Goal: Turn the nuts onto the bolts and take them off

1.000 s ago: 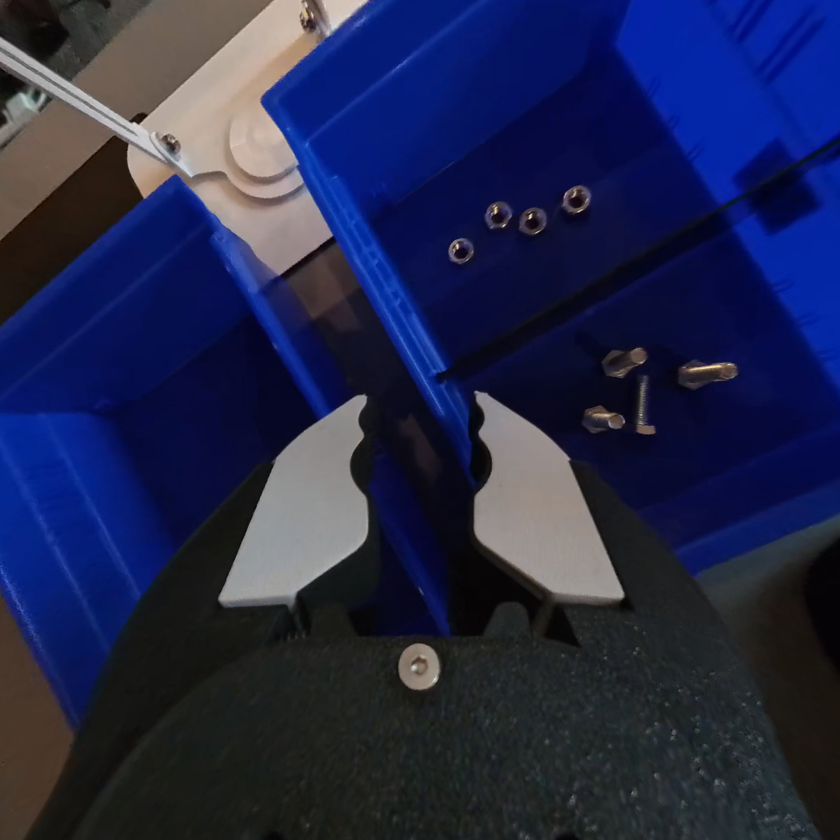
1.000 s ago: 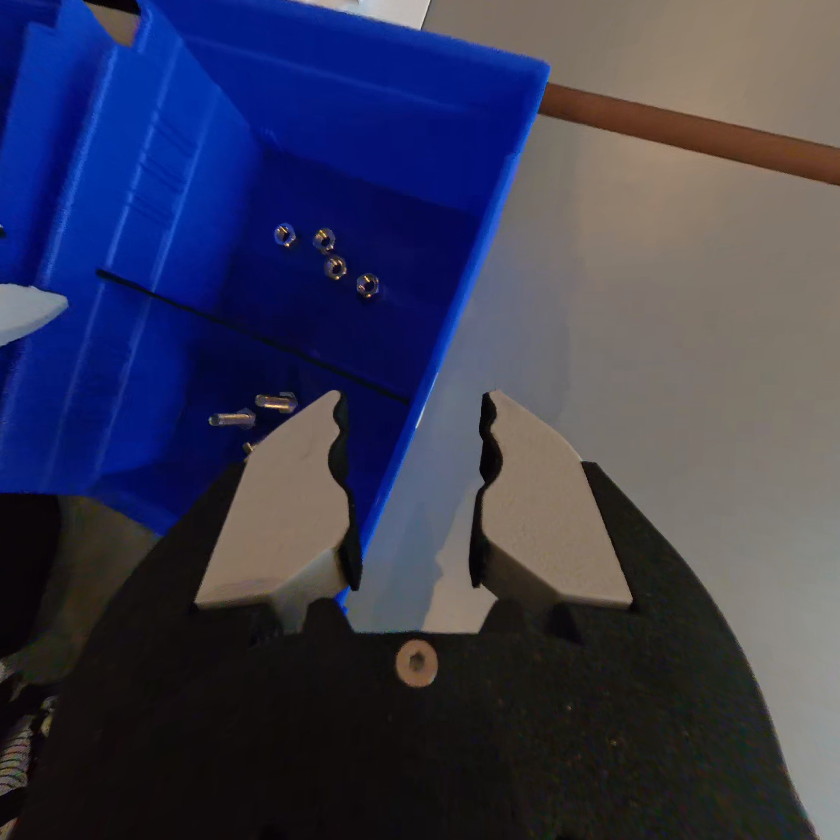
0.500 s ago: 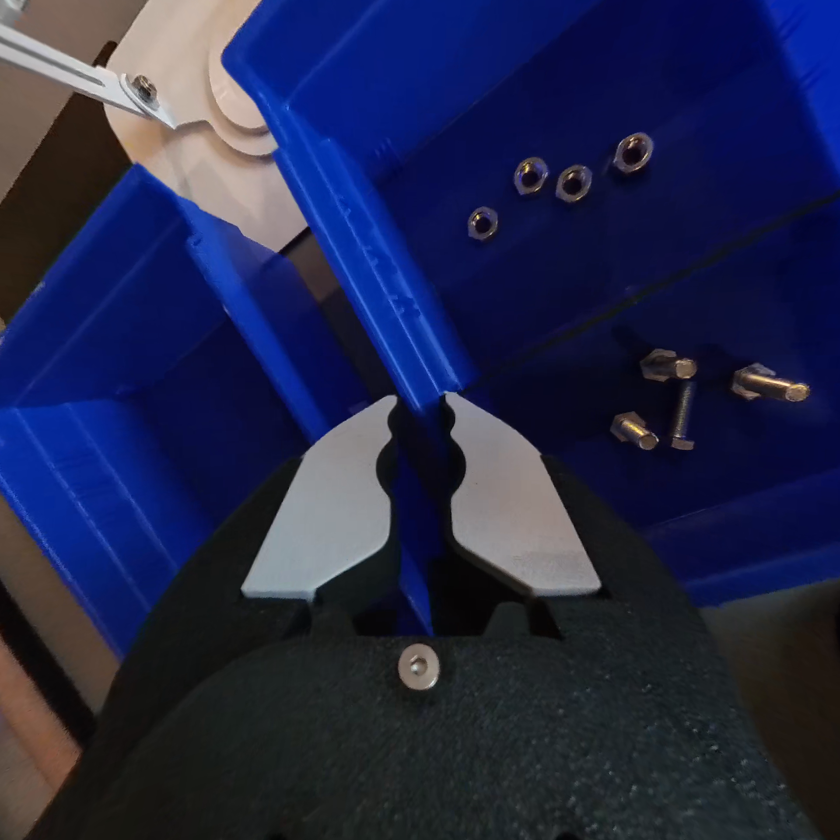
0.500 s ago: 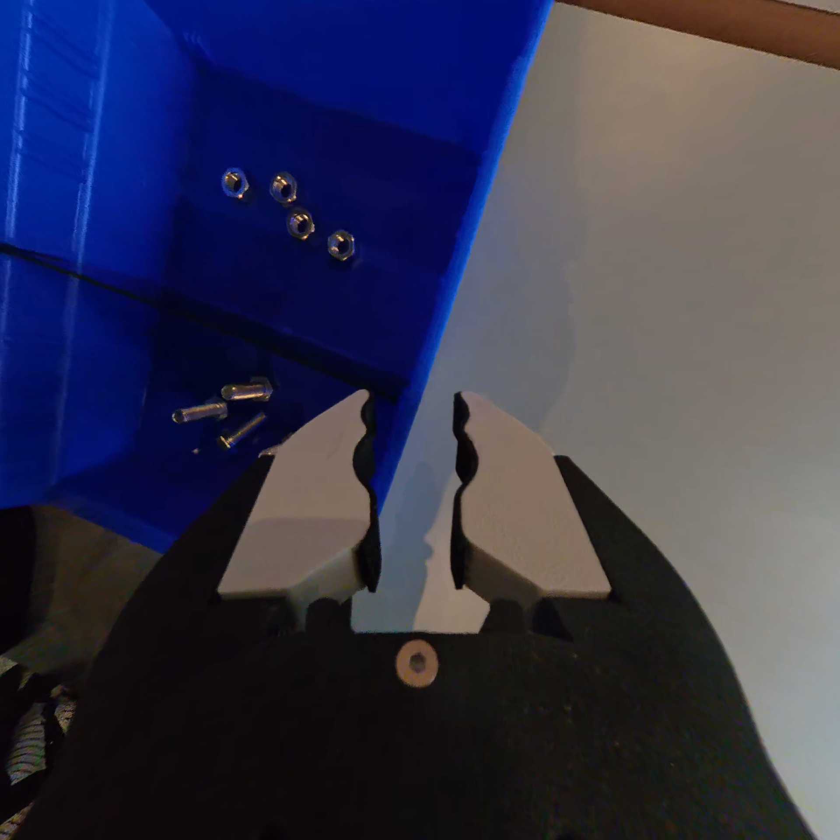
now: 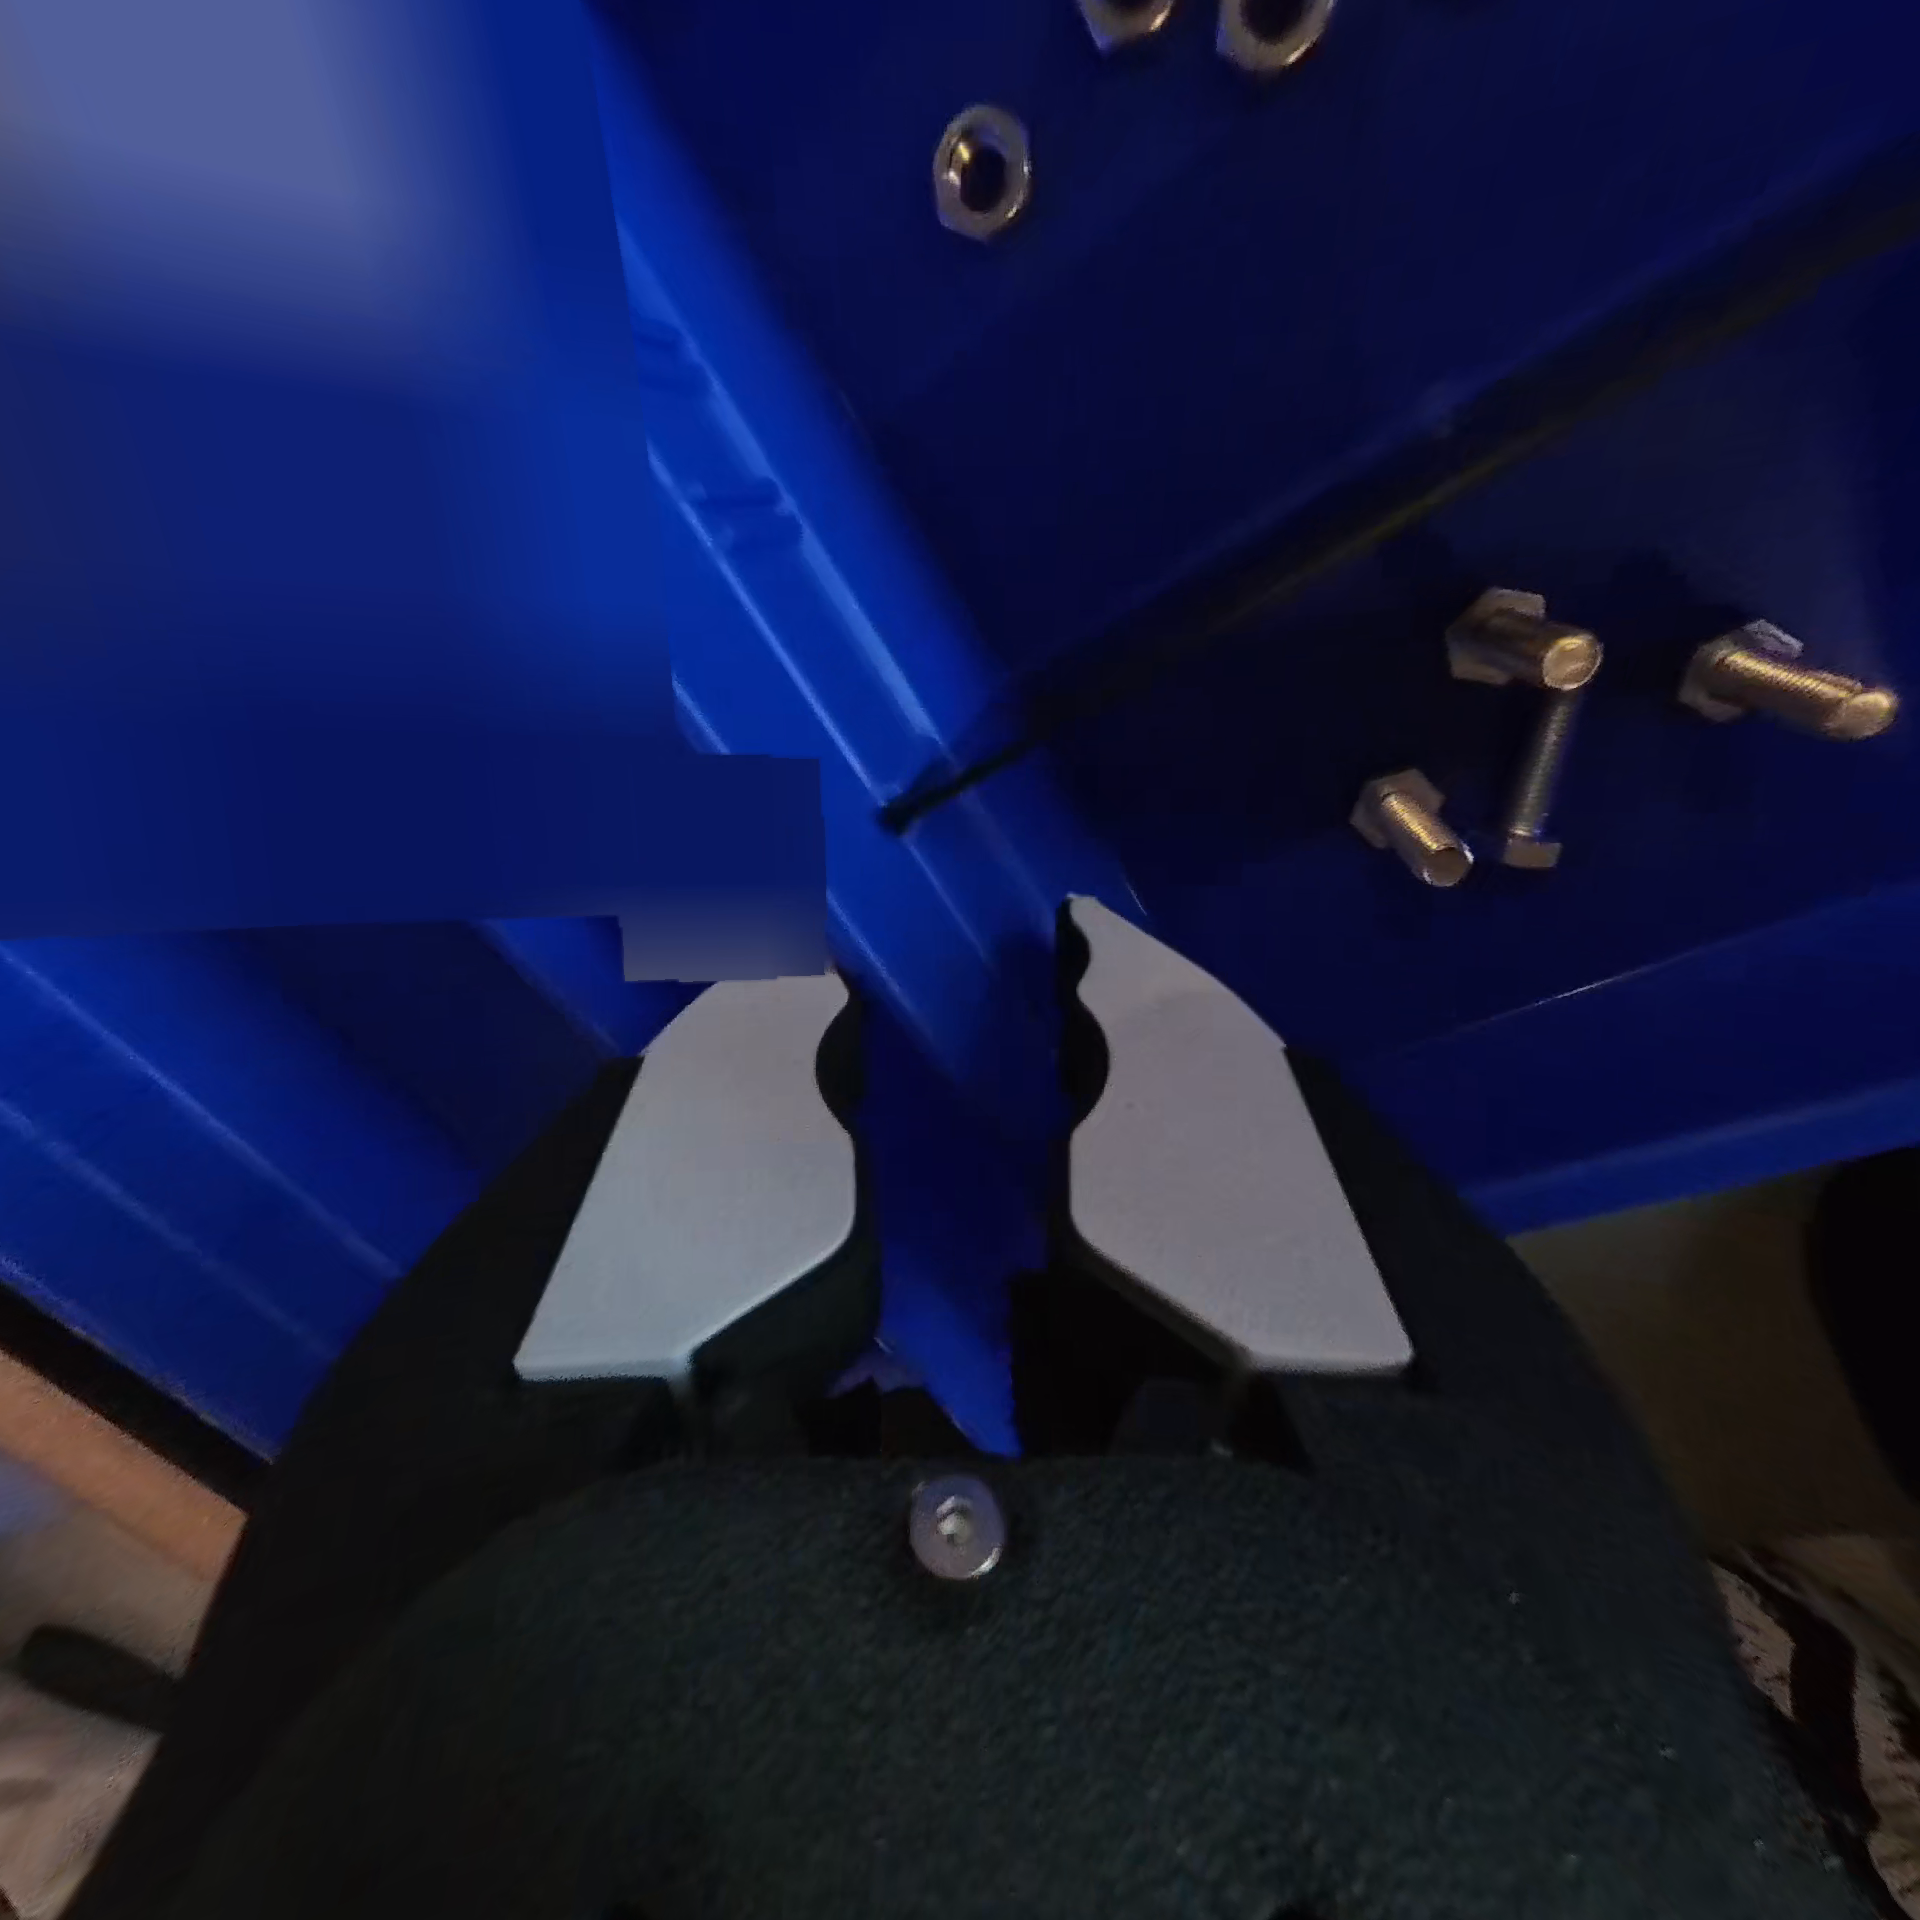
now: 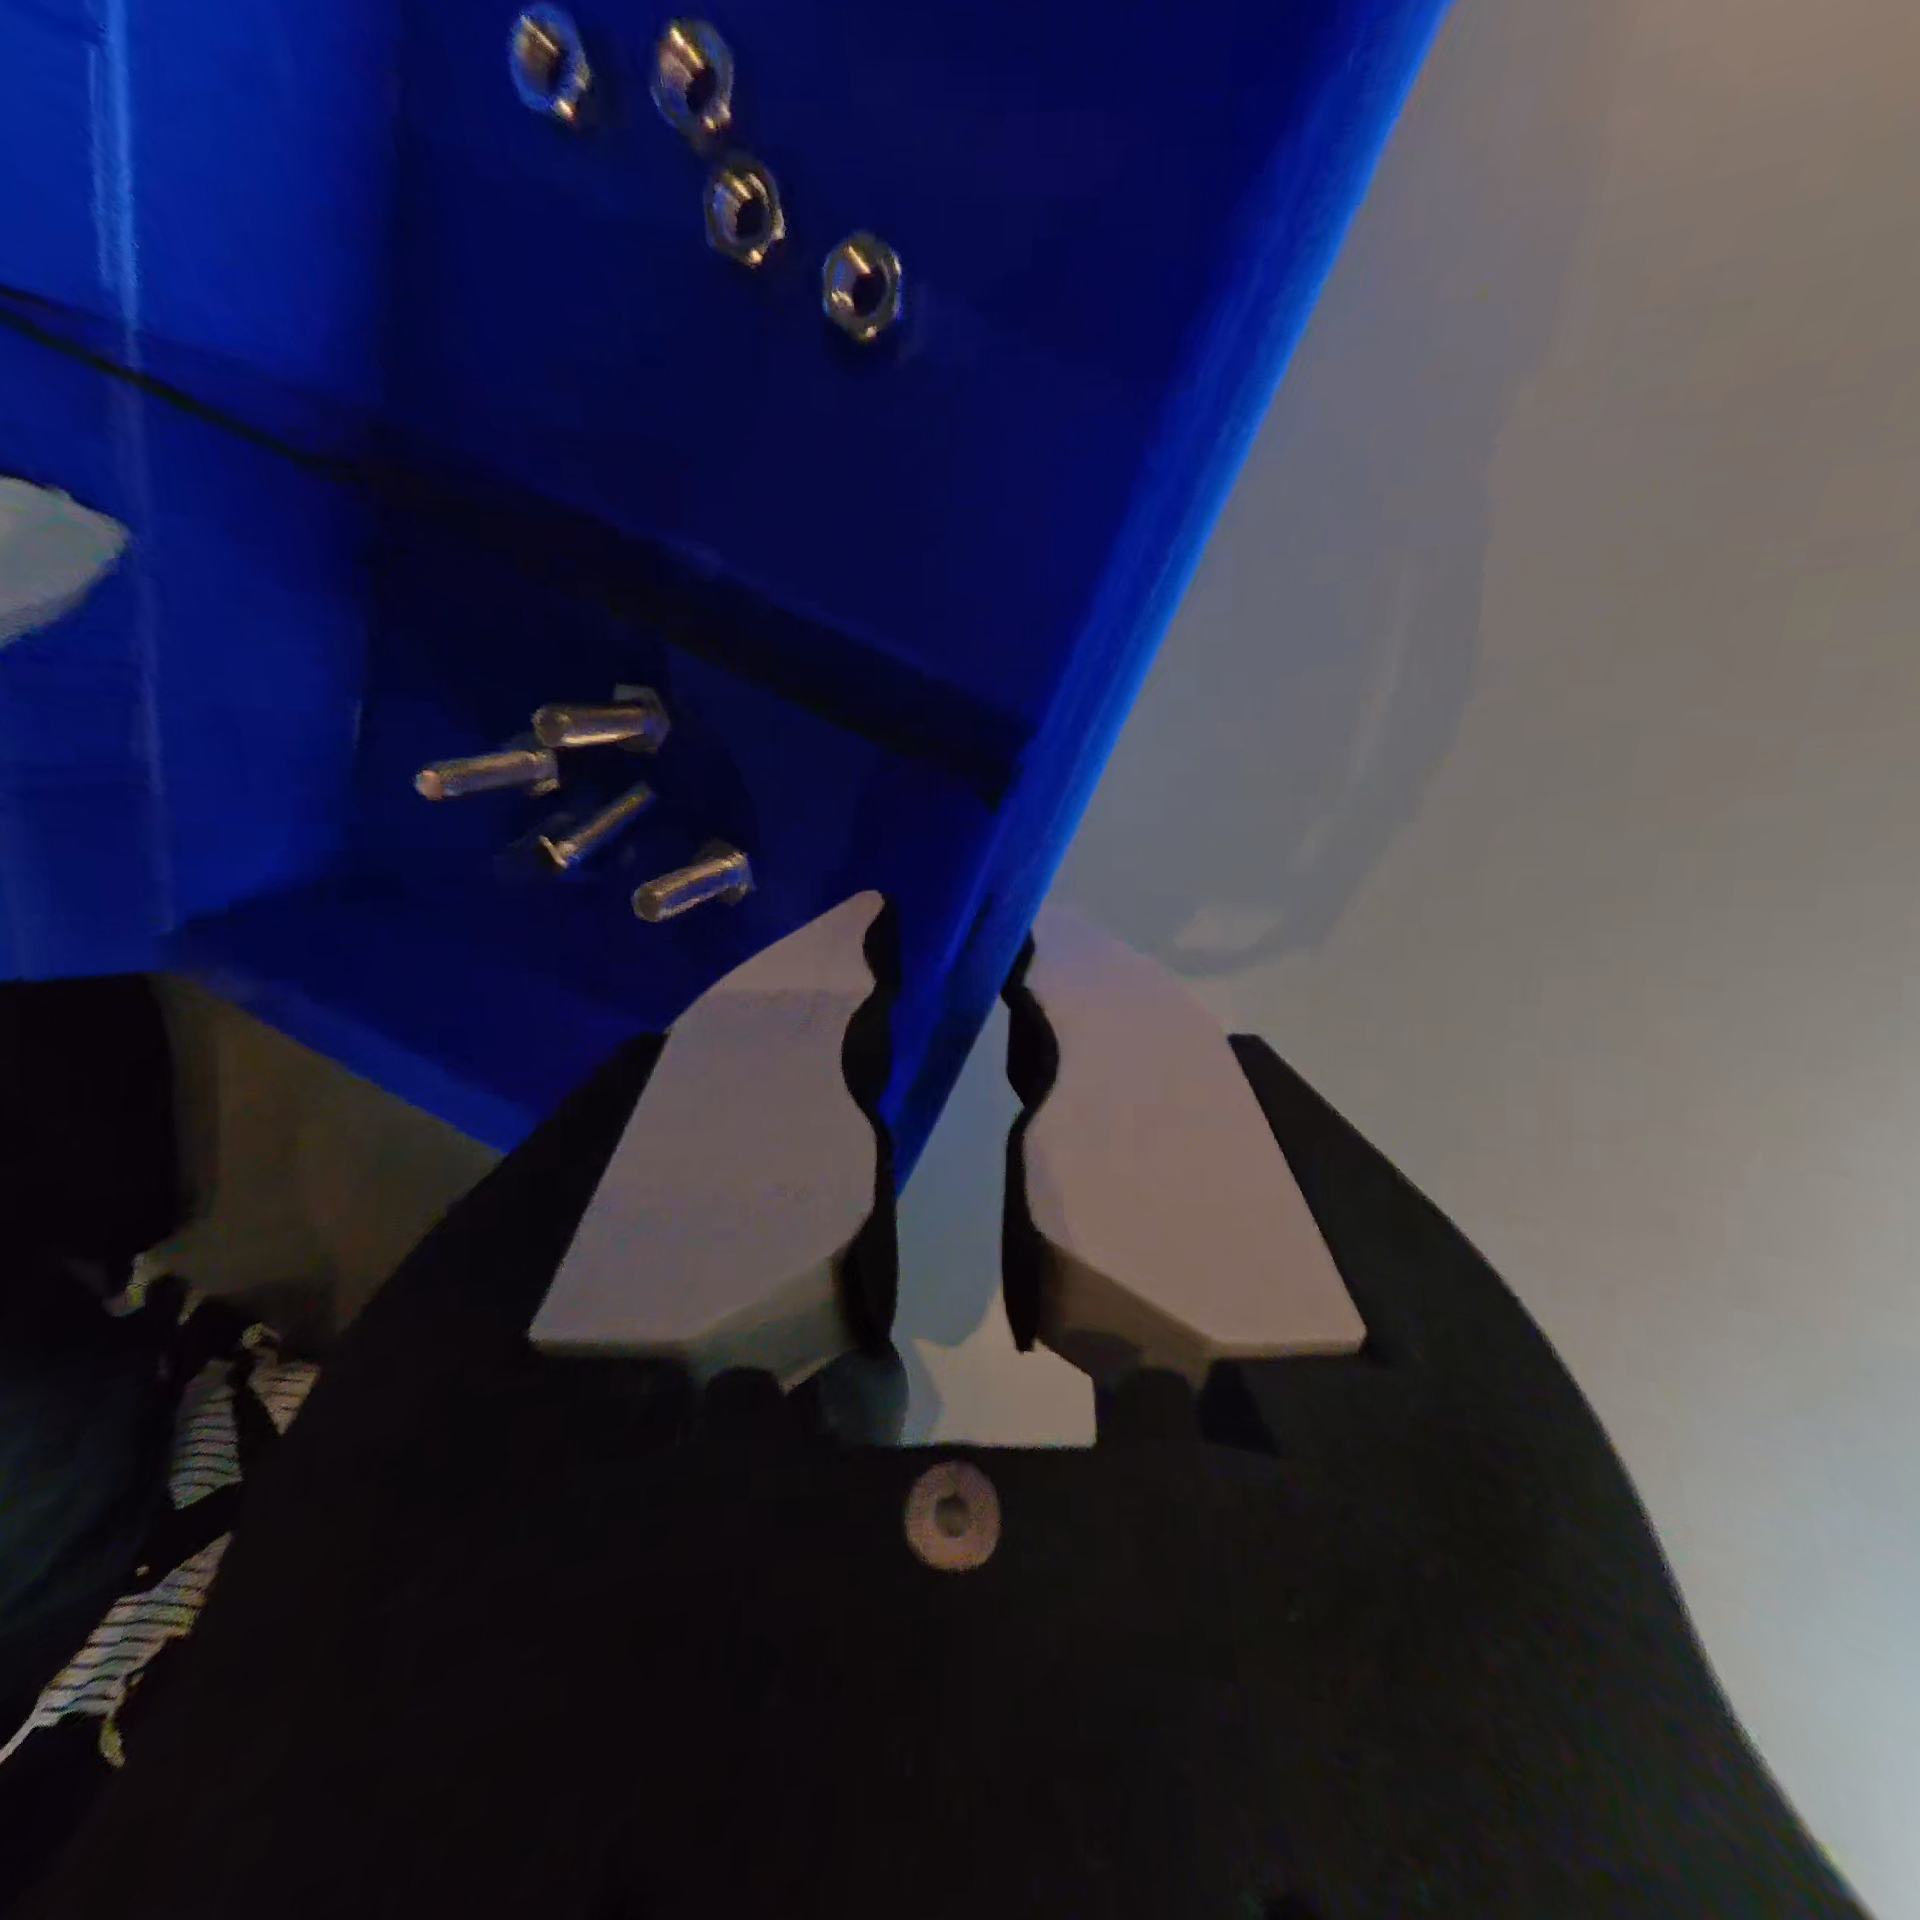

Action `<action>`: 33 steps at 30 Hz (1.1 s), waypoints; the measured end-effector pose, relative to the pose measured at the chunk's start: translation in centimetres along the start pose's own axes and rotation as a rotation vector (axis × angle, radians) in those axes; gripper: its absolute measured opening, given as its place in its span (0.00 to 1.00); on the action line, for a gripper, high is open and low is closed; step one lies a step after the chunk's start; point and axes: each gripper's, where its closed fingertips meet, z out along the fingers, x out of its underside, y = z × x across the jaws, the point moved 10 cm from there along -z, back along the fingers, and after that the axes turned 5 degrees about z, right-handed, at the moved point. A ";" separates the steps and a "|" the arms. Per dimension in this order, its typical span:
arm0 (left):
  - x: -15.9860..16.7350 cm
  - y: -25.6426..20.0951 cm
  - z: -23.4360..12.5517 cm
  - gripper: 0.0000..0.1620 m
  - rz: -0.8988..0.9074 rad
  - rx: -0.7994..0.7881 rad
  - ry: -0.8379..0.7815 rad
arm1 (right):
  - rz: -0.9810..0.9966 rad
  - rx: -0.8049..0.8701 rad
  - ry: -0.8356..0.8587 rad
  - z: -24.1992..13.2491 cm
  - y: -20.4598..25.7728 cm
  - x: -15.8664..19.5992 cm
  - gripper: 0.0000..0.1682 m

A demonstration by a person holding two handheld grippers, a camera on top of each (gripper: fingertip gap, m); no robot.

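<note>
A blue bin (image 5: 790, 582) has a thin black divider (image 5: 1351, 540). Several steel nuts (image 5: 982, 171) lie in its far compartment and several bolts (image 5: 1527, 665) in its near one. My left gripper (image 5: 951, 966) is shut on the bin's left wall, which runs up between the jaws. In the right wrist view the nuts (image 6: 743, 213) and bolts (image 6: 592, 800) show again. My right gripper (image 6: 956, 925) is shut on the bin's right wall (image 6: 1195, 540). A finger of the left gripper (image 6: 42, 561) shows at the far left edge.
A second blue bin (image 5: 208, 1143) stands close on the left of the held one. A pale grey table top (image 6: 1558, 727) spreads to the right. Striped cloth (image 6: 208, 1455) shows at the lower left, below the table edge. Tip to tip, the grippers are about 20 cm apart.
Both grippers have moved forward onto the bin's side walls and closed on them. The nuts and bolts now look larger and closer in both views.
</note>
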 end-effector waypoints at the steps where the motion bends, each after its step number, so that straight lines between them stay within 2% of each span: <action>1: -0.1 0.0 -0.1 0.19 -0.008 -0.008 -0.003 | -0.001 0.013 0.012 0.3 -0.1 -0.1 0.09; 3: -0.2 0.1 -0.1 0.14 -0.063 -0.019 -0.003 | 0.017 0.035 0.018 0.3 -0.1 -0.2 0.07; 6: -0.3 0.0 -0.3 0.12 -0.108 0.018 -0.006 | 0.012 0.111 0.027 0.2 -0.1 -0.4 0.03; 14: -0.8 -0.6 -1.1 0.07 -0.129 0.135 -0.102 | 0.016 0.211 0.014 -1.4 -0.6 0.3 0.03; 19: -0.5 0.0 -3.4 0.06 -0.090 0.180 -0.162 | 0.031 0.252 -0.043 -3.6 0.5 1.3 0.03; 25: 0.4 0.5 -6.5 0.05 -0.028 0.210 -0.195 | 0.077 0.316 -0.028 -7.4 2.8 2.0 0.03; 33: 3.3 3.4 -10.7 0.05 0.026 0.255 -0.191 | 0.087 0.368 0.010 -11.4 8.2 1.5 0.03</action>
